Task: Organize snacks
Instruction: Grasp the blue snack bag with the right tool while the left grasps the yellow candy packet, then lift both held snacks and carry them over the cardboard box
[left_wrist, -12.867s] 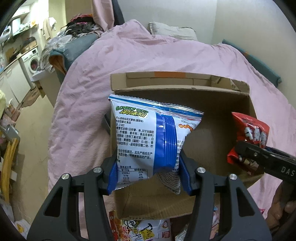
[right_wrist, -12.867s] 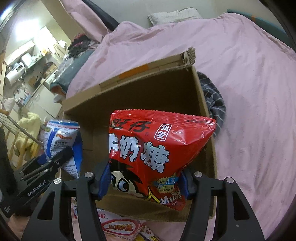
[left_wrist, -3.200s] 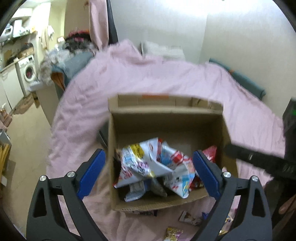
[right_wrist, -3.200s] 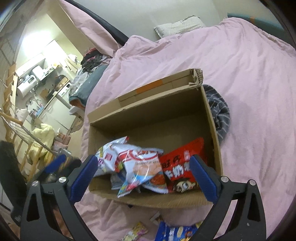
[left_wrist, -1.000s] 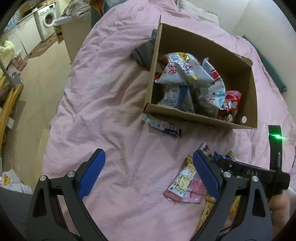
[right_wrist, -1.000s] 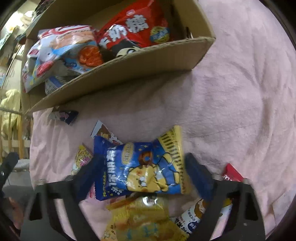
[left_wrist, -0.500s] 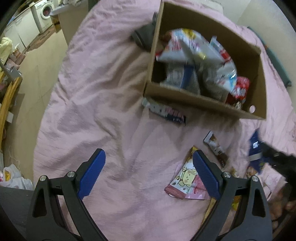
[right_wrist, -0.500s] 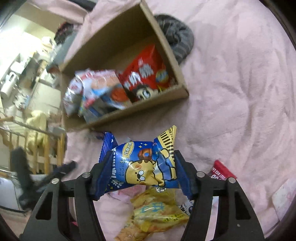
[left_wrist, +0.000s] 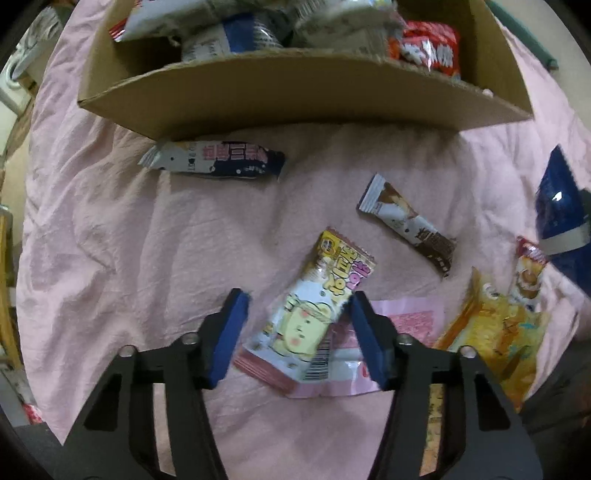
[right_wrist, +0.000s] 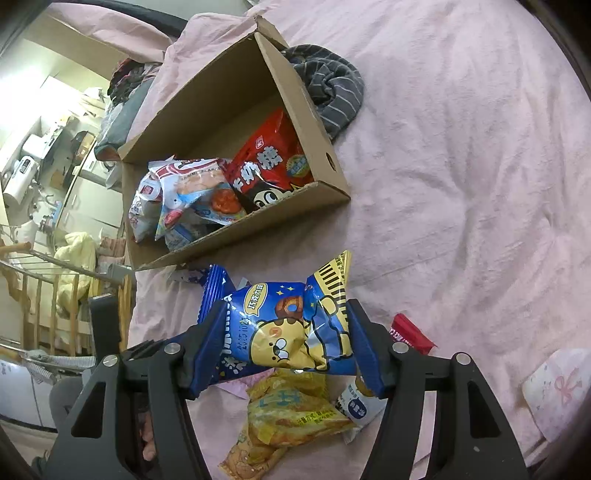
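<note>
My right gripper (right_wrist: 286, 341) is shut on a blue and yellow snack bag (right_wrist: 284, 328) and holds it above the pink bedspread, short of the cardboard box (right_wrist: 332, 184); the bag also shows at the right edge of the left wrist view (left_wrist: 559, 218). The box (left_wrist: 295, 92) holds several snack bags, among them a red one (right_wrist: 269, 166). My left gripper (left_wrist: 297, 332) is open, low over the bed, its fingers on either side of a yellow and pink snack packet (left_wrist: 317, 314) without closing on it.
Loose snacks lie on the bedspread: a white and navy bar (left_wrist: 218, 160), a brown and white bar (left_wrist: 406, 221), a yellow bag (left_wrist: 495, 332), a pink packet (left_wrist: 402, 321), a red wrapper (right_wrist: 410, 334). A striped grey cloth (right_wrist: 328, 85) lies beside the box.
My left gripper has dropped close to the bed and narrowed around the yellow and pink packet. My right gripper has kept hold of the blue bag and raised it slightly.
</note>
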